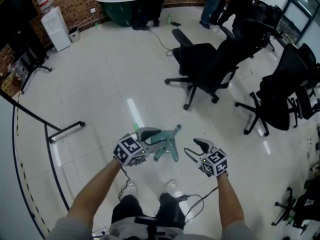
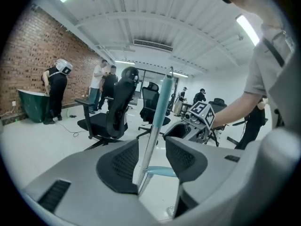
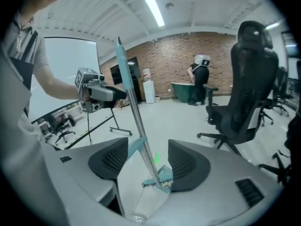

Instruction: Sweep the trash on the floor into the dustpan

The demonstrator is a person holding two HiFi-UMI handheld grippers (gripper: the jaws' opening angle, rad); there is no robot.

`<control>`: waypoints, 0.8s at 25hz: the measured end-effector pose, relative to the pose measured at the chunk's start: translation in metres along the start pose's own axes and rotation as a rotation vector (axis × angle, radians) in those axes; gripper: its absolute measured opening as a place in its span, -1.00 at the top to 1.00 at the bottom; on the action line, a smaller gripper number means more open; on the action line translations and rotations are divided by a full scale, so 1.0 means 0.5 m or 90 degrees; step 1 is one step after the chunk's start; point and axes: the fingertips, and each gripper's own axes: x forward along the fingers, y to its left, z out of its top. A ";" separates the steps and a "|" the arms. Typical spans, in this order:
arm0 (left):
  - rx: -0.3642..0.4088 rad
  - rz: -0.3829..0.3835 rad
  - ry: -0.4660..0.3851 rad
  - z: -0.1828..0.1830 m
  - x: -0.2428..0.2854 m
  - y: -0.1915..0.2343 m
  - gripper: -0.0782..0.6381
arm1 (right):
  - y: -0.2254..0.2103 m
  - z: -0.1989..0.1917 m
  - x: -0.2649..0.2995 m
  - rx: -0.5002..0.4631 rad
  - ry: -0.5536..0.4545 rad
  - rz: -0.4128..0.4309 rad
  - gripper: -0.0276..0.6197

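A teal broom and dustpan set stands upright on the white floor between my two grippers. Its pole runs up between the left gripper's spread jaws, close to the left pad, with a gap on the other side. The same pole crosses between the right gripper's open jaws without being pinched, and the broom head and dustpan rest on the floor below. A small green patch lies on the floor just beyond them. In the head view, the left gripper and right gripper flank the set.
Black office chairs stand ahead and to the right. A black stand's legs reach in from the left. A cable trails by my feet. People, a green tub and a white dispenser are at the far wall.
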 end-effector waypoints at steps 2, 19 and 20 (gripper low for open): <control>-0.021 -0.008 -0.013 0.005 -0.025 -0.015 0.32 | 0.018 0.038 -0.041 0.026 -0.030 -0.063 0.26; 0.005 -0.007 -0.061 0.104 -0.180 -0.120 0.75 | 0.249 0.224 -0.169 0.141 -0.208 -0.303 0.90; 0.007 -0.009 -0.065 0.114 -0.187 -0.125 0.75 | 0.260 0.236 -0.170 0.134 -0.211 -0.305 0.90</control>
